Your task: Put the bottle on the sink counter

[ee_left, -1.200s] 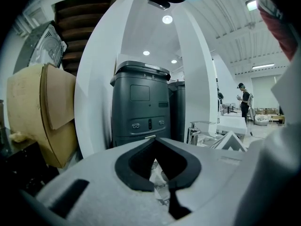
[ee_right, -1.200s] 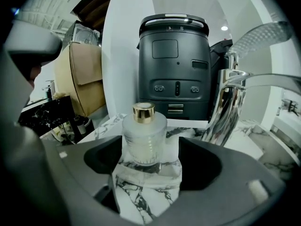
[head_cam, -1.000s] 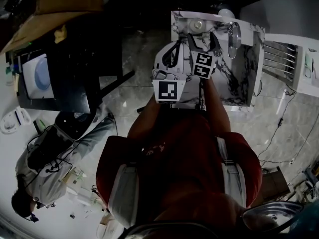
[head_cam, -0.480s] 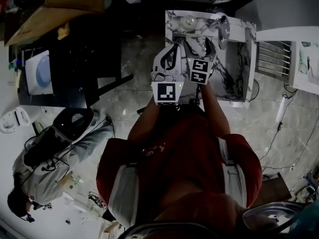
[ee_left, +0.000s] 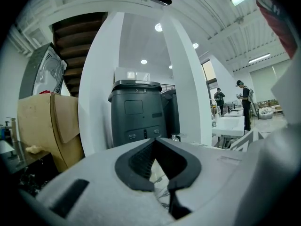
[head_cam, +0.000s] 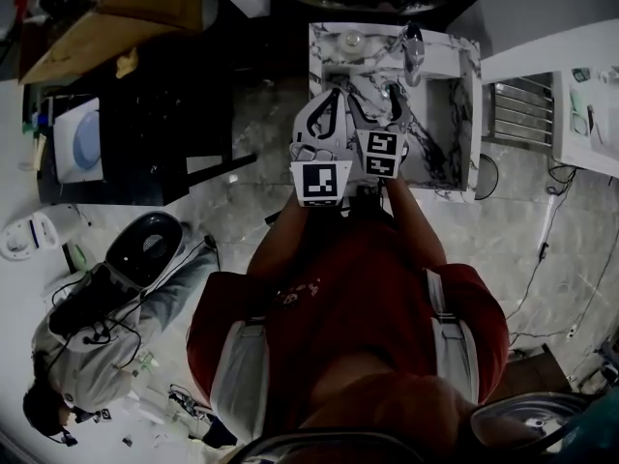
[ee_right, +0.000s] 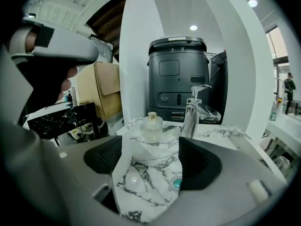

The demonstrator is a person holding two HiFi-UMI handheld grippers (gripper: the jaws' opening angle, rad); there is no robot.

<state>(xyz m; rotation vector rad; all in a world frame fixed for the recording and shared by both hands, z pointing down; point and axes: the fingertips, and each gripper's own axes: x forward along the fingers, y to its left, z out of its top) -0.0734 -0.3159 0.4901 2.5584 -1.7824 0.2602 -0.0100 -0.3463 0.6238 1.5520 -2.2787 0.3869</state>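
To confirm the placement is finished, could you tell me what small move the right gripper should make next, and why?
Probably draw the right gripper straight back from the basin. Its jaws stand apart with nothing between them, and the bottle stands upright on the sink counter beside the faucet, clear of the gripper, so the placing looks done.

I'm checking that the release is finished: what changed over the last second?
The right claw drew back from the bottle toward the person, jaws open and empty. The left claw retreated slightly with it, shut. Nothing was grabbed or released. The bottle kept standing on the sink counter, beside the faucet.
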